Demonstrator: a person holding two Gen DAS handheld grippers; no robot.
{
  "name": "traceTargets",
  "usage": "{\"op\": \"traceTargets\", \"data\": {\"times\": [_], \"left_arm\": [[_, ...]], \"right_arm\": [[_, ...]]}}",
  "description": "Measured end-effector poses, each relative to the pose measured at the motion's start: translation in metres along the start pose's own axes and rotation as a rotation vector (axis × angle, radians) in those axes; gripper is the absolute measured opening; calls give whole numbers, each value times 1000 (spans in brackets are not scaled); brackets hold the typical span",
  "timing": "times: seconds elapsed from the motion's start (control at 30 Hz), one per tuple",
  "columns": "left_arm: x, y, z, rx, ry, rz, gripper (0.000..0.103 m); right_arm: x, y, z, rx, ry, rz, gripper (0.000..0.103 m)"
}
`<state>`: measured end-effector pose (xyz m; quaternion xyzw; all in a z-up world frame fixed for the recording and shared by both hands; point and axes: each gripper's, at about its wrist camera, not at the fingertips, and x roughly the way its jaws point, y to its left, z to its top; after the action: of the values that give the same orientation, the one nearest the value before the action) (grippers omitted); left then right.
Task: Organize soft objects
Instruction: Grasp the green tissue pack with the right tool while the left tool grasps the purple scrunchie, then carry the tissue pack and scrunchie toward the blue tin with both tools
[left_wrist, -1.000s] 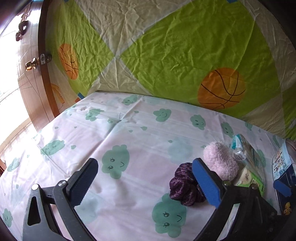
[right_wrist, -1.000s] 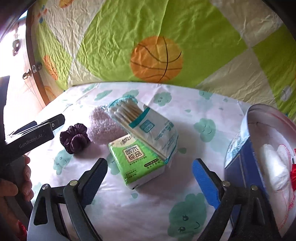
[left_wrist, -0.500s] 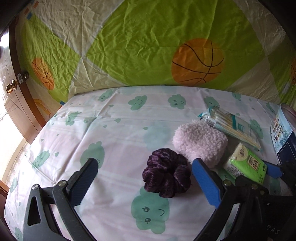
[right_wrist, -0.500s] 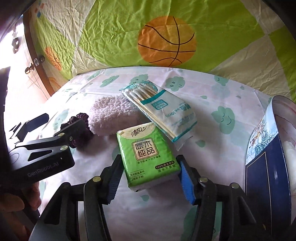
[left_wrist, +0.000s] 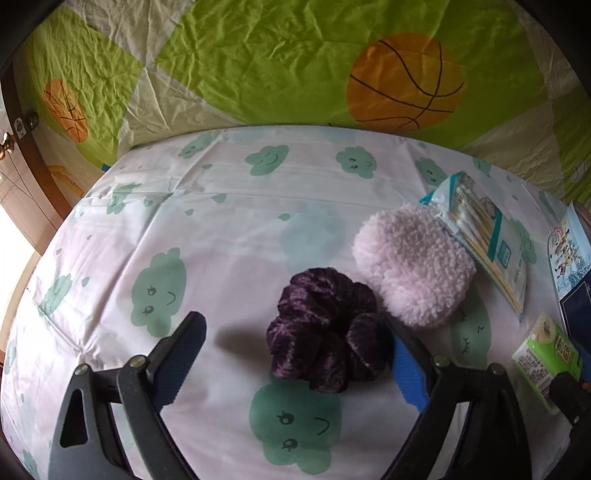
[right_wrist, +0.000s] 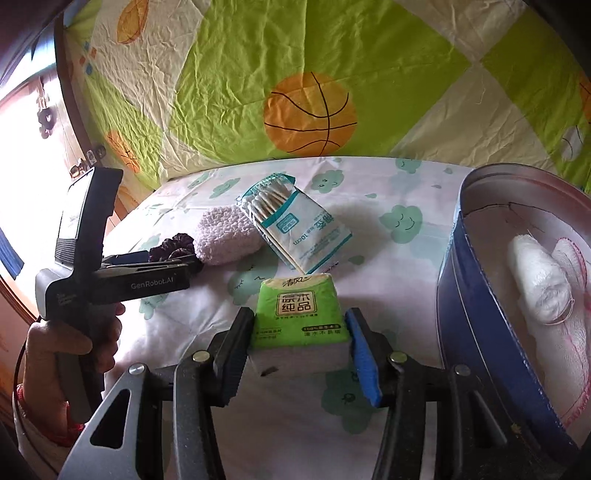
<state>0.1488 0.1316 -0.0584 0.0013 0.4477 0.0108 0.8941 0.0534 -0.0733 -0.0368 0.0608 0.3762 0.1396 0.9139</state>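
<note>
Velvety scrunchie (left_wrist: 325, 328), fluffy fleece pouch (left_wrist: 413, 266)

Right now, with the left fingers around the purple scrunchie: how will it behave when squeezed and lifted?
The purple scrunchie is bunched, ruffled velvet, so it will probably compress a lot before the left gripper gets a firm hold. It looks light and floppy, likely to sag. Its soft ring shape should not roll on the sheet.

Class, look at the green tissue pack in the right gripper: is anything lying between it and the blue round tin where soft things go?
Nothing visible does. The right gripper clamps the green tissue pack; only bare sheet separates it from the blue round tin, whose top is open.
</note>
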Motion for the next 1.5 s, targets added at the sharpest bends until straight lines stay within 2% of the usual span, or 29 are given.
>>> {"op": "traceTargets", "data": {"times": [0.07,0.1,0.17,0.2,0.23,0.33,0.47,0.53,0.67,0.8,0.9,1.0,1.33,1.5], "left_arm": [[2,2,0,-27,5,-22,87],[3,0,1,-22,5,-16,82],[1,-6,1,1,-7,-33,66],[-1,-9,0,17,-15,-44,51],[-3,-13,0,33,-23,-58,46],[-5,-15,1,43,-31,-30,44],[-10,3,0,-36,-66,-34,43],[-20,13,-2,-87,-119,-28,43],[-46,19,-10,-147,-267,36,43],[-65,15,-17,-207,-376,24,43],[-71,2,-19,-176,-398,63,43],[-81,-6,-24,-154,-453,103,44],[-97,-11,-37,-173,-515,128,43],[-100,-16,-41,-165,-532,132,44]], "right_arm": [[2,1,1,3,2,-1,53],[2,1,1,2,6,-3,53],[3,2,1,1,11,-5,53],[2,2,0,0,9,-3,52],[1,2,0,-3,6,0,52],[-1,4,-1,-19,-1,1,52],[-12,7,-1,-40,-56,-4,52],[-20,9,1,-55,-106,-8,52],[-34,10,2,-56,-198,-7,52],[-48,11,2,-69,-282,-38,52],[-57,14,1,-84,-333,-62,52],[-59,16,0,-92,-356,-80,52],[-78,29,-10,-164,-477,-161,52],[-81,33,-15,-200,-497,-190,52]]}}
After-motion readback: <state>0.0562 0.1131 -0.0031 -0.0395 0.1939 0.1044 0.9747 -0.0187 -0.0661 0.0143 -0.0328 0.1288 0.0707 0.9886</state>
